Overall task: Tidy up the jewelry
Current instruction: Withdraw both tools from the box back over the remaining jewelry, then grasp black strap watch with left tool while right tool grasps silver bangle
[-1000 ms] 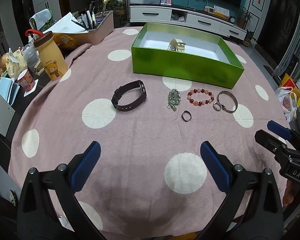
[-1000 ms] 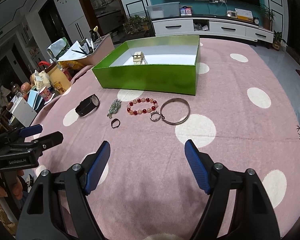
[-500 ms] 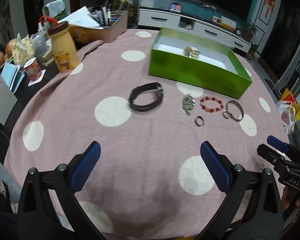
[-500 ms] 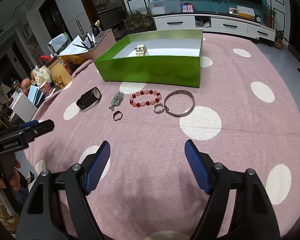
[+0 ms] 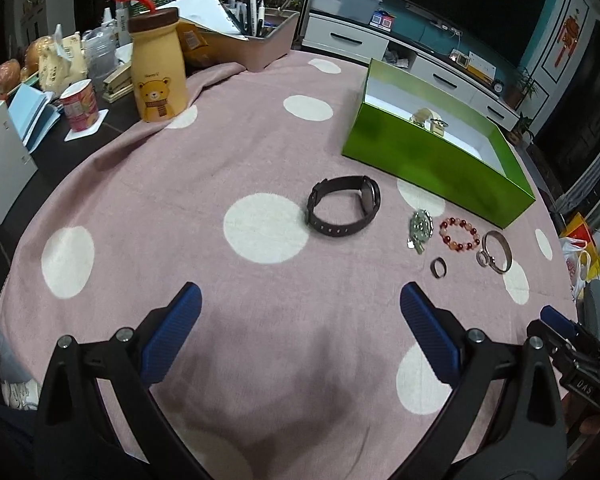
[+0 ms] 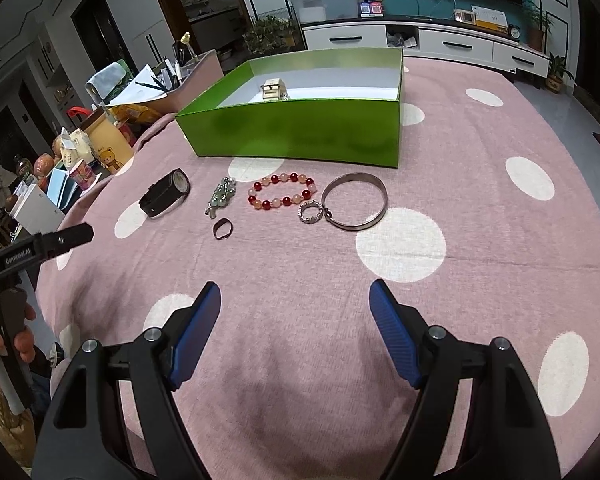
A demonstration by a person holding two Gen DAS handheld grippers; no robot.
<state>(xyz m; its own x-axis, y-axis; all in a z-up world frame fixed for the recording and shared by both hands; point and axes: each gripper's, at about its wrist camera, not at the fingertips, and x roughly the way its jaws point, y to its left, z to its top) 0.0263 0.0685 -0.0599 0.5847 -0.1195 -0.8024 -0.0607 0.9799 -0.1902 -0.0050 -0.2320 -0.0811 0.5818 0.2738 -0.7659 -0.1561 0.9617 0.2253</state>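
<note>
**Jewelry laid out in front of the box; both grippers empty**

Landmark: green box (image 6: pixel 300 132), open-topped, on the pink dotted tablecloth (image 6: pixel 480 248). One small beige item already sits inside it.

Just in front of the box's near wall, in a row: black watch (image 6: pixel 165 197), greenish pendant (image 6: pixel 220 196), red-and-pink bead bracelet (image 6: pixel 282 194), silver bangle (image 6: pixel 355 206). A sparkly ring (image 6: pixel 310 213) touches the bangle; a dark ring (image 6: pixel 223 228) lies slightly further from the box.

Left gripper (image 5: pixel 300 336) and right gripper (image 6: pixel 295 332): fingers spread wide, nothing between them, both well short of the row.

Handling, judged:
- Bangle: stiff, smooth, likely slippery; pinch across the band.
- Bead bracelet: limp, will sag; grip one bead run.
- Rings: tiny, flat on cloth, easiest to fumble.
- Watch: strap stands up, the best hold.
</note>
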